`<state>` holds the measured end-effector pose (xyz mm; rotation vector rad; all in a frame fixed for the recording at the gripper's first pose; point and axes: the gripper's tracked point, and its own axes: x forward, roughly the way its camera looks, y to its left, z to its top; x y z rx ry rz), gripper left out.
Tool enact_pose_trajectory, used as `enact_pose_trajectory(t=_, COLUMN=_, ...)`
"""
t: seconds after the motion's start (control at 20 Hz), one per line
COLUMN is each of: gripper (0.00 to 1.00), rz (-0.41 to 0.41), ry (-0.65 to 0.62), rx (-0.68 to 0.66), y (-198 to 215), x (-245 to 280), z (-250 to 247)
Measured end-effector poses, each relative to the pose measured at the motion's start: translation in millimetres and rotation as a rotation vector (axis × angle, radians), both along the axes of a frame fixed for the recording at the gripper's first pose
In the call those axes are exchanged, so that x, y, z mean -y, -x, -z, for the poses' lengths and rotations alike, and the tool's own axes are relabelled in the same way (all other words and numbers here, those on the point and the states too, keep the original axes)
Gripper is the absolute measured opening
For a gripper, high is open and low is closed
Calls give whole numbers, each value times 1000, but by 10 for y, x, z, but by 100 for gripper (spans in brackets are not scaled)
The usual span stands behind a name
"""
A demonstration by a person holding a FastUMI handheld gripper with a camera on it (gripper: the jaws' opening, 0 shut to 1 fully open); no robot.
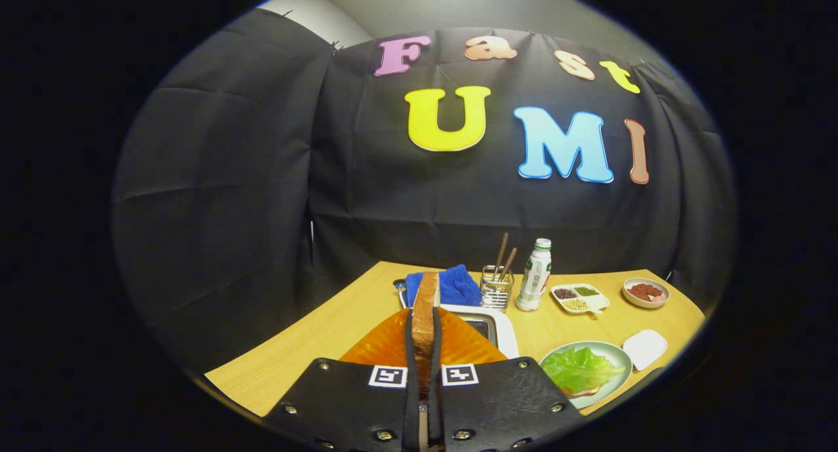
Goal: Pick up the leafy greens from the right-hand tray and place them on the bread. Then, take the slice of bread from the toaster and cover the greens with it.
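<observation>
Tool: the tool (pixel 424 347) is clamped narrow on a bread slice (pixel 425 311), both fingers pressing its flat faces, the slice standing on edge and rising ahead of the tips.
Below the slice: an orange surface (pixel 386 344), ribbed, with a white appliance (pixel 501 331) just beyond it; whether that is the toaster cannot be told.
Greens: the lettuce (pixel 579 368) already lies on a pale plate (pixel 619 355) to the right of the fingers, a bit of lower bread (pixel 579 392) peeking out at its near edge.
Step in hand: by all signs, carrying the top slice over to cover the greens.
Doing it well: swing right over the plate, turn the slice flat, square it above the leaf, lower until it rests, then let go; a firm but gentle grip should spare the crumb.
Backdrop: a blue cloth (pixel 452 285), a chopstick holder (pixel 495 288), a bottle (pixel 535 275) and small dishes (pixel 581 298) stand well behind on the tabletop (pixel 308 347).
</observation>
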<state>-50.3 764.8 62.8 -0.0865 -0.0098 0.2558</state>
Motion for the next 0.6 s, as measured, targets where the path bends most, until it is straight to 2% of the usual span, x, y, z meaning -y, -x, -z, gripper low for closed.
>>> enact_pose_trajectory(t=0.35, gripper=5, rz=-13, ry=-37, rx=53, y=147, x=128, z=-301)
enact_pose_trajectory(t=0.6, gripper=5, rz=-2, ry=-58, rx=88, y=211, x=425, z=-505)
